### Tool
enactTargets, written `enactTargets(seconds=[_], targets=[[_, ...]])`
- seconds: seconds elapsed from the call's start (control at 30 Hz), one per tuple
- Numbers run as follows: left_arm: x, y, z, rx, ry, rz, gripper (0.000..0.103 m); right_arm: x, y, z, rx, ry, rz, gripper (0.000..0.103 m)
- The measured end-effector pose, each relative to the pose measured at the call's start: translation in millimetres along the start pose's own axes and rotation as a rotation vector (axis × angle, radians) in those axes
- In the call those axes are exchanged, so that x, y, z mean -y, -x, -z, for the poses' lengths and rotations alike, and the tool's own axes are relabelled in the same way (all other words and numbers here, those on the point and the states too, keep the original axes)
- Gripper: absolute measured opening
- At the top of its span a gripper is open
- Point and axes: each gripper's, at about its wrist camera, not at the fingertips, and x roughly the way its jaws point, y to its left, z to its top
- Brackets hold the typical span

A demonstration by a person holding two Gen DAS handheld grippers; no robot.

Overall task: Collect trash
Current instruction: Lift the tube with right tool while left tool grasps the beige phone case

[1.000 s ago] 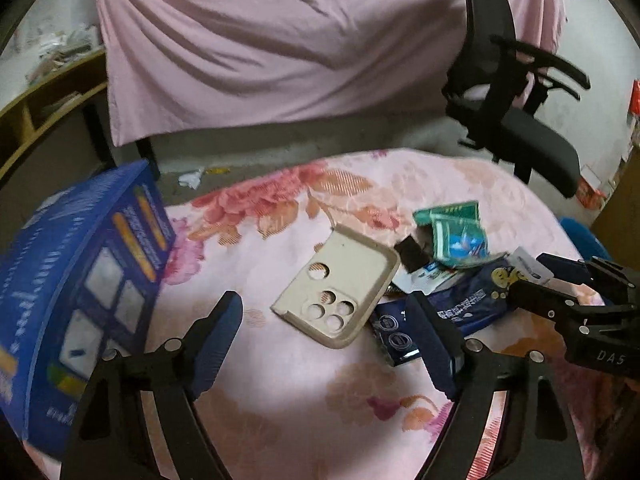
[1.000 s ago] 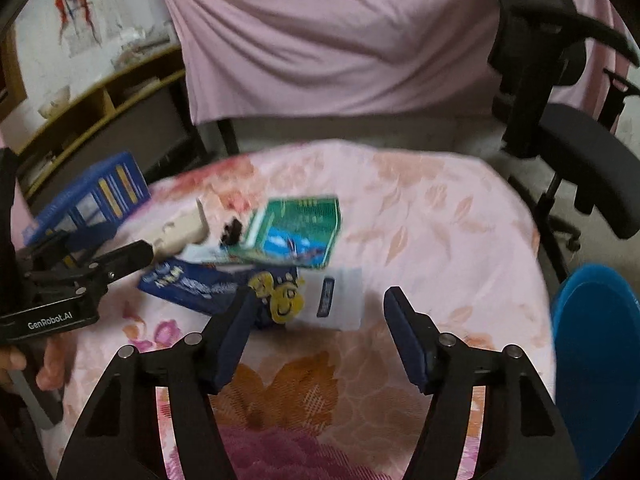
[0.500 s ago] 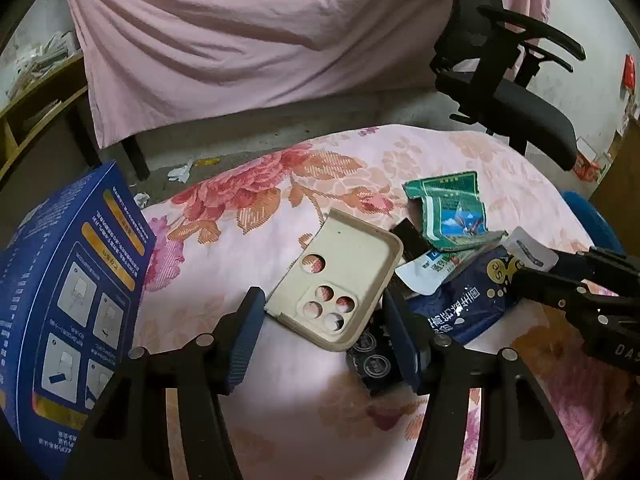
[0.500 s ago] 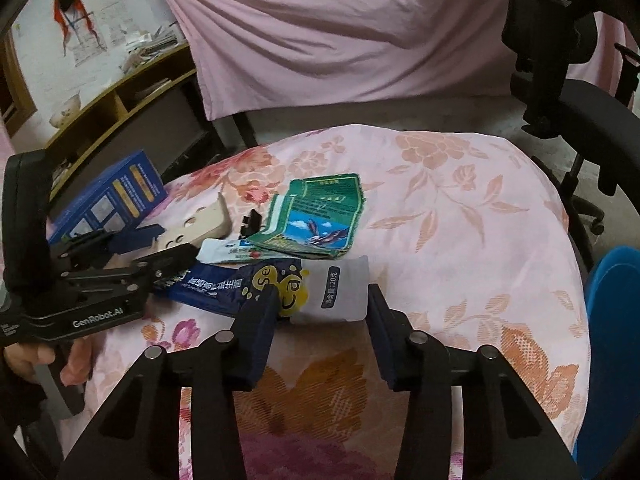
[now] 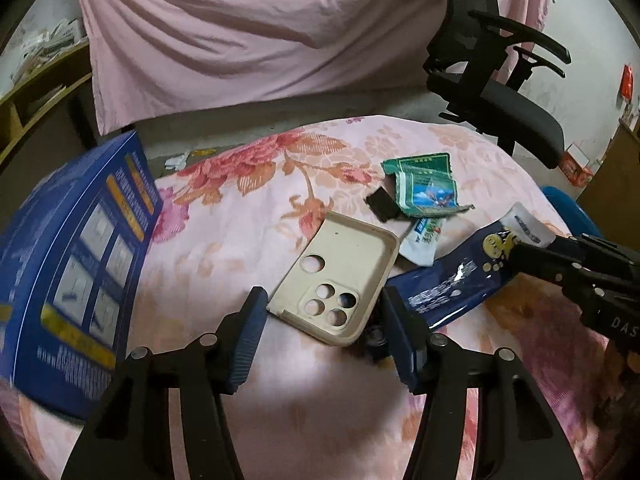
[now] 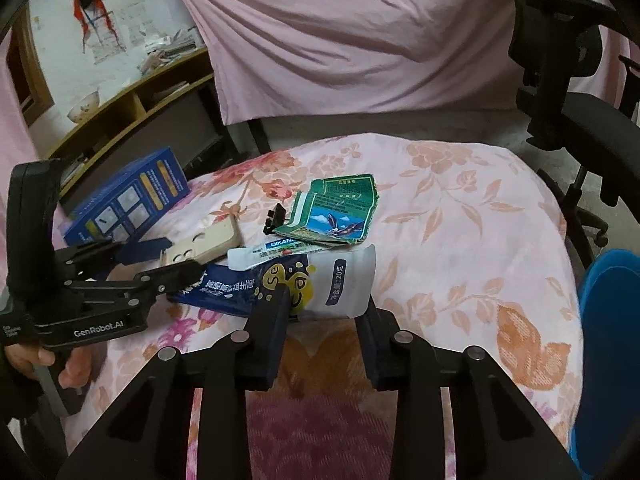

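Note:
Trash lies on the floral pink tablecloth [image 5: 224,240]: a beige phone case [image 5: 340,276], a dark blue and white snack wrapper [image 6: 288,284], a green torn wrapper [image 6: 340,212], a small white sachet [image 5: 424,236] and a black clip [image 5: 382,204]. My left gripper [image 5: 322,312] is open with its fingers on either side of the phone case's near end. My right gripper [image 6: 324,304] is open, its fingers straddling the near edge of the blue and white wrapper [image 5: 452,288].
A blue cardboard box [image 5: 68,264] stands at the table's left. A black office chair [image 5: 508,92] is at the far right, and a blue bin [image 6: 612,340] sits on the floor to the right. A pink sheet [image 5: 260,32] hangs behind, shelves [image 6: 132,108] at left.
Both grippers have moved forward and narrowed their opening. The left now brackets the phone case; the right now reaches the blue and white wrapper's edge.

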Motion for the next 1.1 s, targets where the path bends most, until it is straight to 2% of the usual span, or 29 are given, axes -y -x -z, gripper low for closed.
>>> enactTargets(seconds=[0.23,0.4,0.53,0.73,1.1], targets=[[3.1,20.2,21.2,-0.024,0.045,0.023,0.052,4.2,28.5,14.2,0.017,0.032,0.001,0.029],[9.4,31.2,35.5,-0.036,0.069,0.030,0.051,21.1,47.1,22.8,0.035,-0.003,0.020,0.029],[16.0,38.3,42.1,-0.032,0.090,0.038,0.051,37.0,61.4,27.0,0.088,-0.066,0.003,0.022],[28.5,41.6,44.7,-0.031,0.085,0.034,0.051,39.3,61.7,27.8,0.108,-0.076,-0.014,0.019],[48.9,57.9,42.4,0.046,0.063,0.029,0.050,33.0,85.7,27.3,0.246,-0.067,-0.007,0.012]])
